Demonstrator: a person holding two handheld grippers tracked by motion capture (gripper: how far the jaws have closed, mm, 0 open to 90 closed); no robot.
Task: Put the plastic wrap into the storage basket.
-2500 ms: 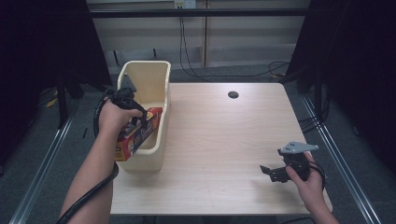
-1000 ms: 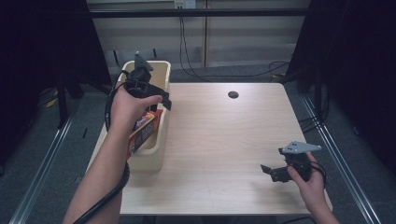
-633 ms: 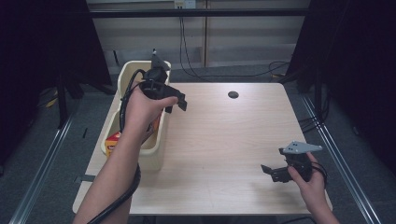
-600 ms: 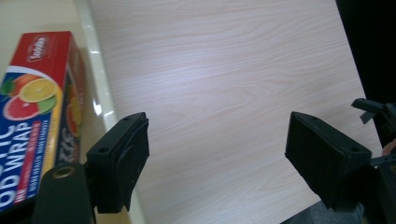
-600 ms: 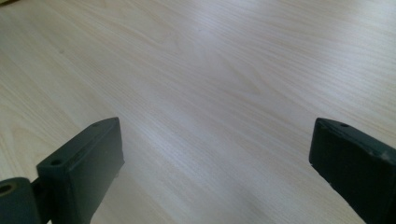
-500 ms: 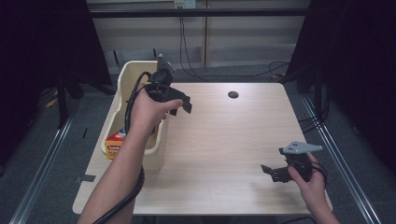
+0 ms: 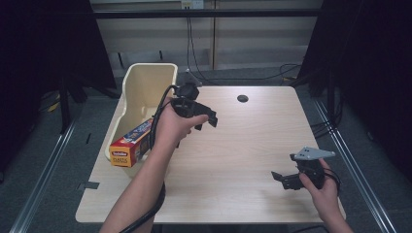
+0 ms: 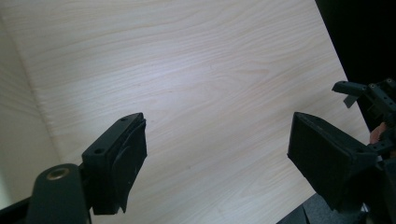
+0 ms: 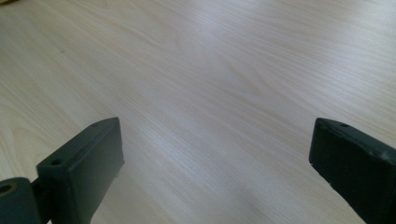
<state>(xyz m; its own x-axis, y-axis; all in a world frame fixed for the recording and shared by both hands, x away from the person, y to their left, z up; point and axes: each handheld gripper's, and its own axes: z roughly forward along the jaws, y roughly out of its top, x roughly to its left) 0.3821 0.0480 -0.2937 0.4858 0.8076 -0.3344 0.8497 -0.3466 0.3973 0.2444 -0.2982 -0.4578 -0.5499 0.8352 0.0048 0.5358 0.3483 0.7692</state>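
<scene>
Box (image 7: pixel 130 144) in bin (image 7: pixel 145 80) from above; bare table (image 8: pixel 210 93) between left tongs (image 8: pixel 224 158).

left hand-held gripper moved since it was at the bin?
Yes. The left hand-held gripper has swung right, off the cream bin and out over the table, jaws opening, empty.

left gripper (image 8: pixel 217 158) jaws apart, just been opening, nothing between, bare wood table (image 8: pixel 201 70) below, cream bin (image 8: pixel 18 140) wall at left, right gripper (image 8: pixel 369 95) far right (partly cut off)
</scene>
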